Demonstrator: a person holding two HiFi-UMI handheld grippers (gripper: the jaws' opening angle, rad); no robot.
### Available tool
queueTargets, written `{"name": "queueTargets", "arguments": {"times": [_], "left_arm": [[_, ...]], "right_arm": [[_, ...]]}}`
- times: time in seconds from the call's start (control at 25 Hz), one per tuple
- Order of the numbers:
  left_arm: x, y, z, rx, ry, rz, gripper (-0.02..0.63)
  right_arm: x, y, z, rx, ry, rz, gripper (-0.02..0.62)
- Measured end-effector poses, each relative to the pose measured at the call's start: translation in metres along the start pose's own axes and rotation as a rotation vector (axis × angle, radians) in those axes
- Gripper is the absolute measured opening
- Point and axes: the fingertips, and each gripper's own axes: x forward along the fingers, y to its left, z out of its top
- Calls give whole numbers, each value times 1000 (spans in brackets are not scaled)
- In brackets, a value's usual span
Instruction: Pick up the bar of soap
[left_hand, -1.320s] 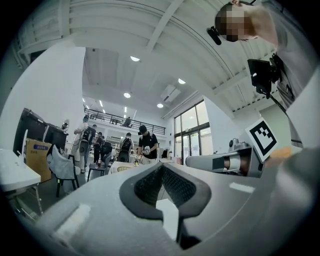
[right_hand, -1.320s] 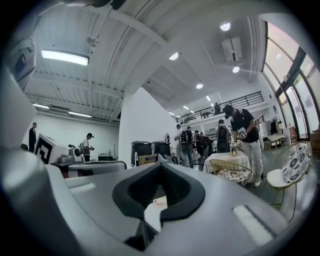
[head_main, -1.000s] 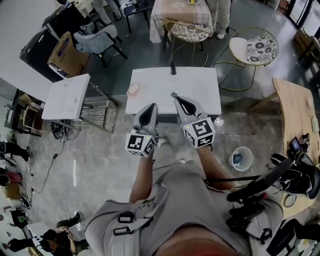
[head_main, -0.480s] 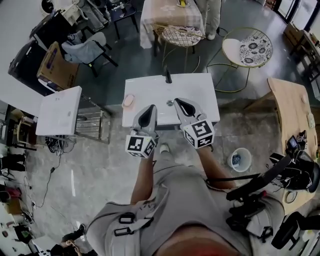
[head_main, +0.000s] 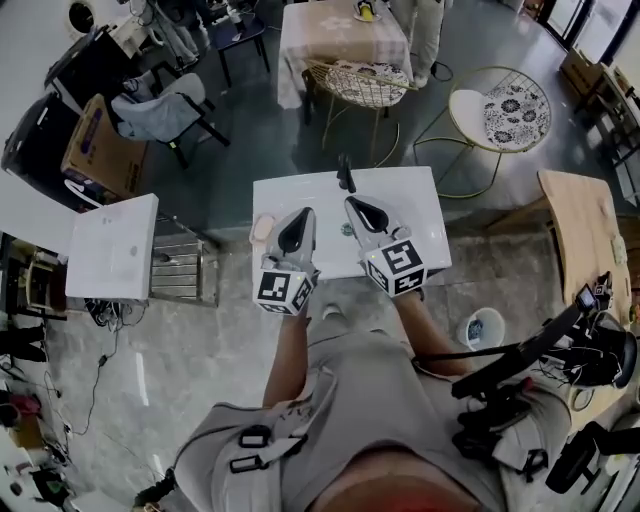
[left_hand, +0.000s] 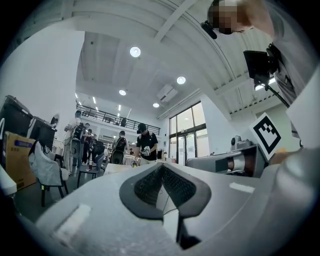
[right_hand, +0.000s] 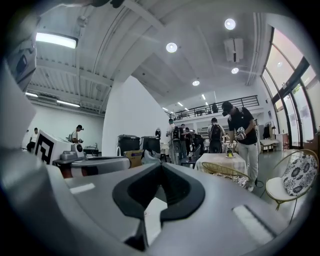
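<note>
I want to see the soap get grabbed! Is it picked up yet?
Not yet. Done: nothing on the soap itself; the bar of soap lies untouched at the left edge of the white counter. In hand: the left gripper and right gripper hover over the counter's near side, both shut and empty, the left one nearer the soap. Left: open a gripper, close it on the soap and lift.

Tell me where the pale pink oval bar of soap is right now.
In the head view, the pale pink oval bar of soap lies at the left edge of the white countertop, just left of the left gripper.
</note>
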Motion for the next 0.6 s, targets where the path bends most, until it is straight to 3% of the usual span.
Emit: {"name": "queueTargets", "arguments": {"times": [0.6], "left_arm": [[43,75,7,-33,-25,-72,-6]], "right_arm": [[87,-4,16,-27,6,-38,2]]}}
